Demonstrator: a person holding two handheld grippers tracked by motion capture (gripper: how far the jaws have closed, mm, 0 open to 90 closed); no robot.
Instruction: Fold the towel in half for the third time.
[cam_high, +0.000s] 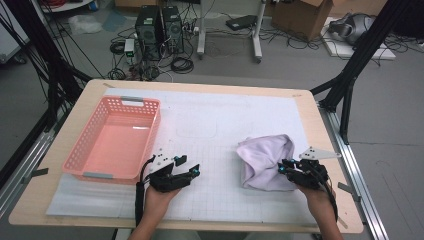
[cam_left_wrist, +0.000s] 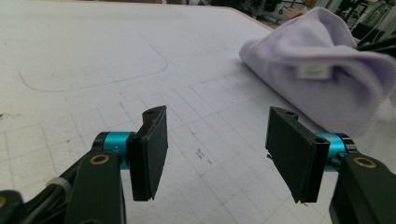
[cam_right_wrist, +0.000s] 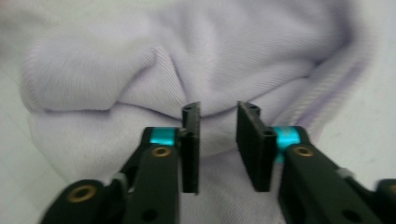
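Note:
A crumpled lilac cloth (cam_high: 265, 160) lies on the white gridded mat (cam_high: 225, 115) at the right. My right gripper (cam_high: 283, 166) is at the cloth's right edge, low over it. In the right gripper view its jaws (cam_right_wrist: 218, 107) stand a little apart, with the cloth (cam_right_wrist: 140, 70) close beneath and beyond them and nothing pinched between the pads. My left gripper (cam_high: 189, 166) hovers near the front middle of the mat, open and empty. In the left gripper view its jaws (cam_left_wrist: 218, 112) are wide apart and point toward the cloth (cam_left_wrist: 322, 70), well short of it.
A pink plastic basket (cam_high: 153, 127), nothing in it, stands on the left of the table. A faint rounded outline (cam_high: 195, 129) is drawn on the mat between basket and cloth. The table's right edge (cam_high: 327, 145) is close beside the cloth. Cables and computers lie on the floor beyond.

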